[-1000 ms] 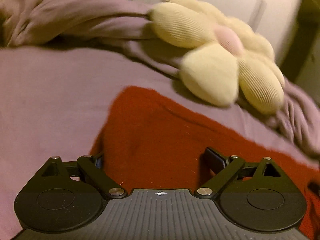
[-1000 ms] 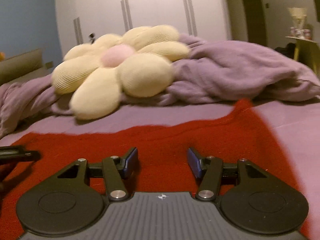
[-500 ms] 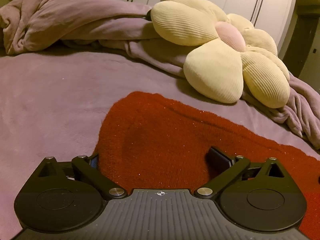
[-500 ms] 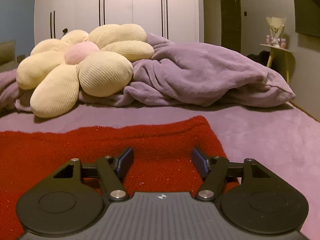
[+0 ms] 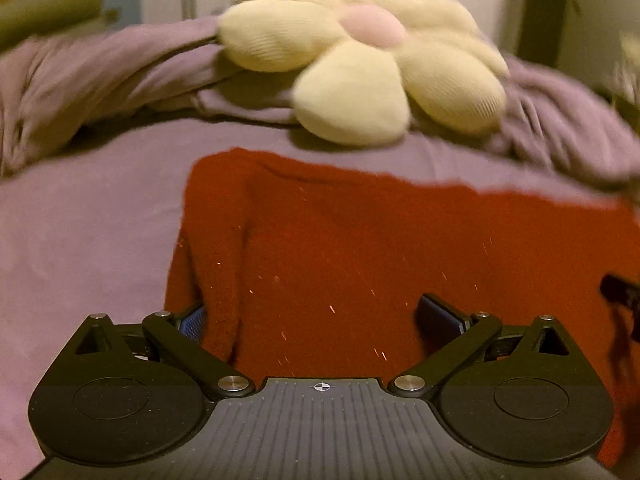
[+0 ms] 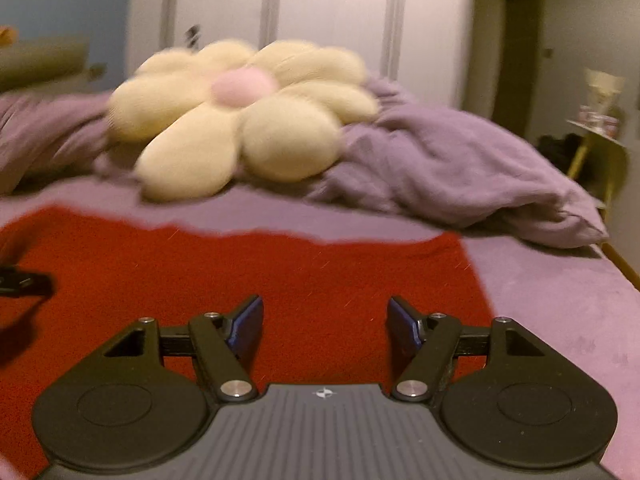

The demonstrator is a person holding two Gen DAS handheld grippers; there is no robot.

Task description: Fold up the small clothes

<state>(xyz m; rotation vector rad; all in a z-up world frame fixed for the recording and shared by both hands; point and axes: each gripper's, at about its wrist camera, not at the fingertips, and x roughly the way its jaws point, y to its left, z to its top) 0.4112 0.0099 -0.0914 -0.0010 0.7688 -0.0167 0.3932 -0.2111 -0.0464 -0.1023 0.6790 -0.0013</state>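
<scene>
A red knit garment (image 5: 360, 248) lies spread flat on the purple bed cover (image 5: 80, 240). My left gripper (image 5: 316, 316) hovers over the garment's left part with its jaws wide open and nothing gripped. A raised fold at the garment's left edge partly hides its left pad (image 5: 194, 320). My right gripper (image 6: 326, 320) is over the right part of the red garment (image 6: 280, 272), also open and empty. Each view catches the tip of the other gripper: the right gripper (image 5: 620, 294) and the left gripper (image 6: 20, 282). Both views are blurred.
A cream flower cushion (image 5: 360, 64) with a pink centre rests at the back on a crumpled purple blanket (image 6: 460, 176). White wardrobe doors (image 6: 320, 20) stand behind. A small side table (image 6: 600, 136) is beyond the bed's right edge (image 6: 624, 268).
Both grippers have shifted and rolled, so the views are tilted differently and blurred. Both pairs of jaws stand wider than a second ago. The garment lies as before.
</scene>
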